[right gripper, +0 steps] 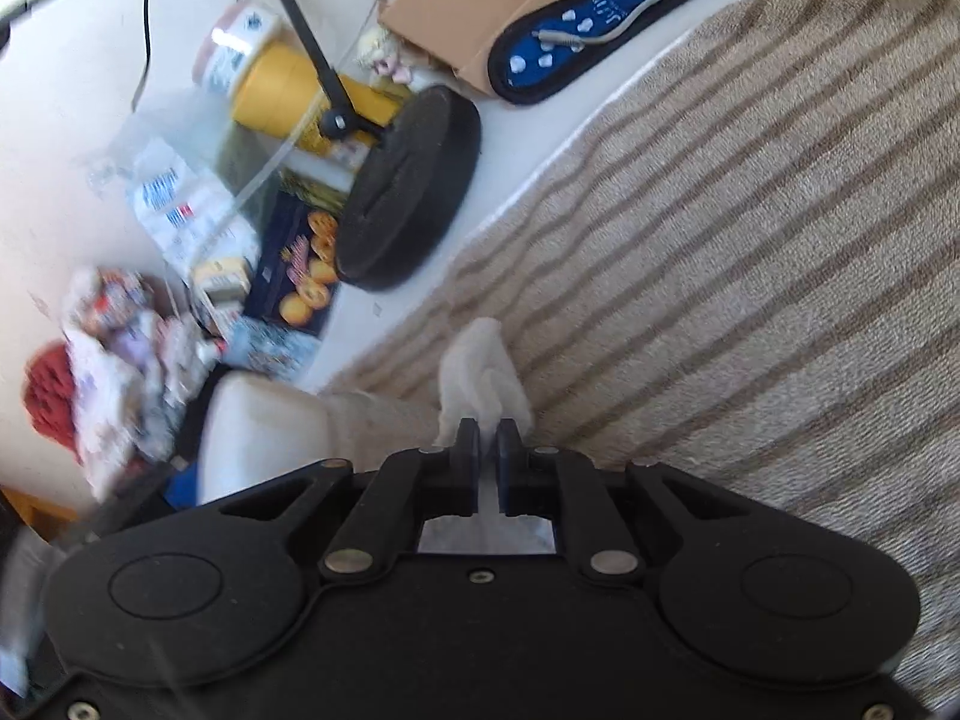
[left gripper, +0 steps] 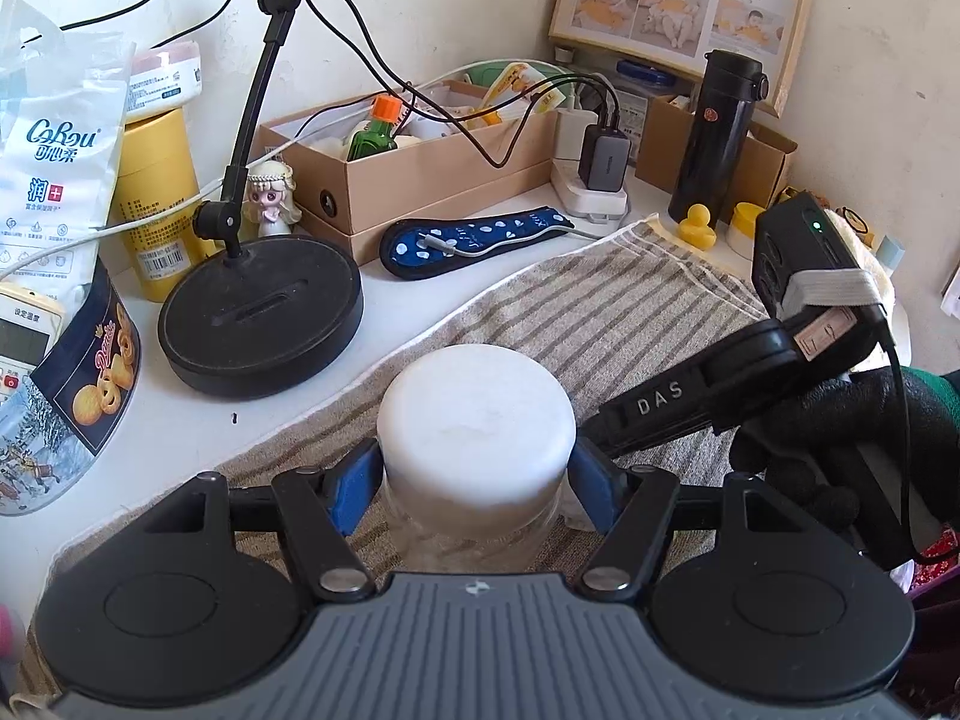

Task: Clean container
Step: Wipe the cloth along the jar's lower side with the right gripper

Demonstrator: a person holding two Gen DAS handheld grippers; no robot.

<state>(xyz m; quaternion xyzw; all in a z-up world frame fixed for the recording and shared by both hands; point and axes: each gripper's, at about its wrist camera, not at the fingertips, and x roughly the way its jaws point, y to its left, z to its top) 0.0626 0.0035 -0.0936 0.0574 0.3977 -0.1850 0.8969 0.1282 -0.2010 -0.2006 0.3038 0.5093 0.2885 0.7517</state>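
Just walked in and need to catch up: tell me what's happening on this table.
A person works two handheld grippers over a striped towel. The left gripper is clamped on a clear container with a white lid. The right gripper is shut on a white wipe, held just beside the container. The lid is on, so wiping inside hasn't begun.

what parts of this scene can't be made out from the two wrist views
- Left wrist view: the container body below its white lid is mostly hidden behind the left gripper housing, so its contents and cleanliness cannot be judged.
- Right wrist view: the heap of packets at left is smeared by motion blur.
- Right wrist view: the white wipe is partly hidden inside the right gripper jaws.
- Left wrist view: the cookie tin is cut by the left edge.
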